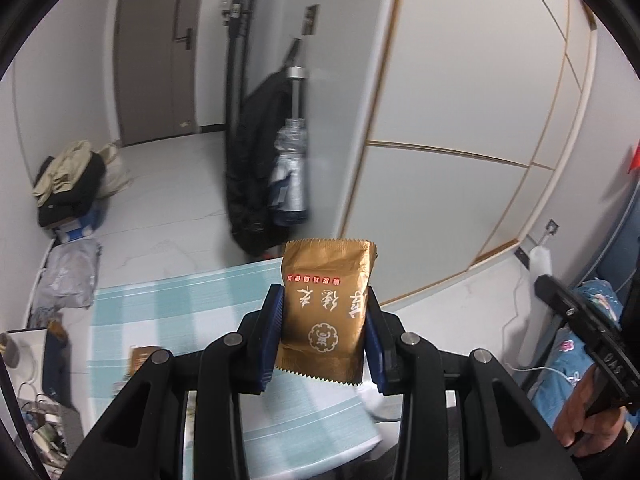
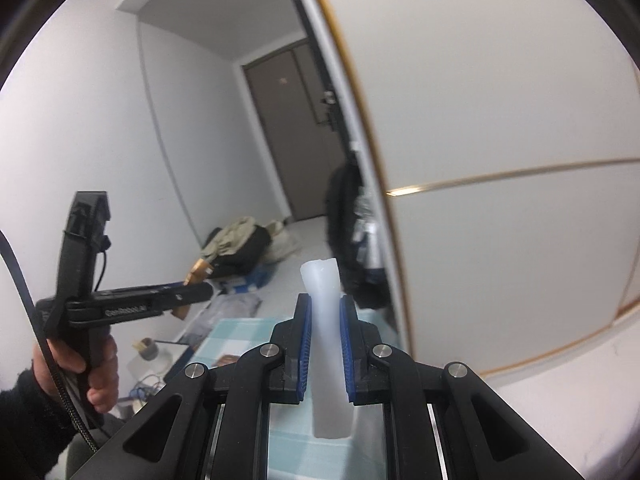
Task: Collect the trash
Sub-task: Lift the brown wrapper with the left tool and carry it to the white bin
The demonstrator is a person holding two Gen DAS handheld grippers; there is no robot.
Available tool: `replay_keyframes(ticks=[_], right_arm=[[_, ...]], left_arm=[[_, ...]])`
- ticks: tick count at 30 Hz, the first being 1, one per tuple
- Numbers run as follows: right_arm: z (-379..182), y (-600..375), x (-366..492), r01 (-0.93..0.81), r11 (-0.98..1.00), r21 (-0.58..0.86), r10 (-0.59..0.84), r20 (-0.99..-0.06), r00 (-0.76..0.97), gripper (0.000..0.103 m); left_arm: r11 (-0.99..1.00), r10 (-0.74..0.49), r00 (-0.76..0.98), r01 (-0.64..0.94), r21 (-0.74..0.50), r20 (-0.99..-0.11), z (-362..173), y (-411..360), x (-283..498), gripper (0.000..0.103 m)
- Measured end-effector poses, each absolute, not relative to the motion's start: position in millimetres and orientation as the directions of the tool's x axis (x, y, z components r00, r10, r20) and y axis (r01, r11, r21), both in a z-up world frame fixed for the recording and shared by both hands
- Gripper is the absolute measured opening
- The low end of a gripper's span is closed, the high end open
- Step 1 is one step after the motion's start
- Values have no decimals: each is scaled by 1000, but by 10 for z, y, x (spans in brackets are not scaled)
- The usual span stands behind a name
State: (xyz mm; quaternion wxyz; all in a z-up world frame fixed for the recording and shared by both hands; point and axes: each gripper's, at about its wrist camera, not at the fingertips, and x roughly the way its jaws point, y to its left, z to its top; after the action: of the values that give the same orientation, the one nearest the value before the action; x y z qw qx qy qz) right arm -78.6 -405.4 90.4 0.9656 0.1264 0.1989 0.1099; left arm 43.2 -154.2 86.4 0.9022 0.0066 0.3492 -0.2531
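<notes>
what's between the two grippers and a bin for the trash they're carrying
No bin shows in either view, so the path can't be judged. The left gripper is shut on the brown snack wrapper, and the right gripper on a crumpled white plastic piece.

- Snack packet (image 1: 326, 312): golden brown, white characters, a row of red print (upside down).
- Tube (image 2: 326, 320): translucent white.
- Finger pads (image 1: 276, 332): dark blue, on black grippers.
- Table cloth (image 1: 168, 312): teal and white stripes.
- Far door (image 1: 154, 52): grey-brown.
- Cupboard panels (image 1: 460, 80): white, gold-edged.
</notes>
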Motion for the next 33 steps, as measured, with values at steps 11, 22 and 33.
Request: replay_keyframes(ticks=[11,22,33], right_arm=[[266,-4899,-496,20,918,397,187,-476,859,13],[-668,-5308,-79,132,856,500,237,-607,758,13],[-1670,-5611,196,216,780,588,331,-680,654,14]], left_arm=[[821,-507,519,534,-202,-688,511,-2198,569,32],[789,-517,375,557,-258,-769,-54,-2811,789,32],[783,-467,210,549,-292,-859,-739,-3319,982,32]])
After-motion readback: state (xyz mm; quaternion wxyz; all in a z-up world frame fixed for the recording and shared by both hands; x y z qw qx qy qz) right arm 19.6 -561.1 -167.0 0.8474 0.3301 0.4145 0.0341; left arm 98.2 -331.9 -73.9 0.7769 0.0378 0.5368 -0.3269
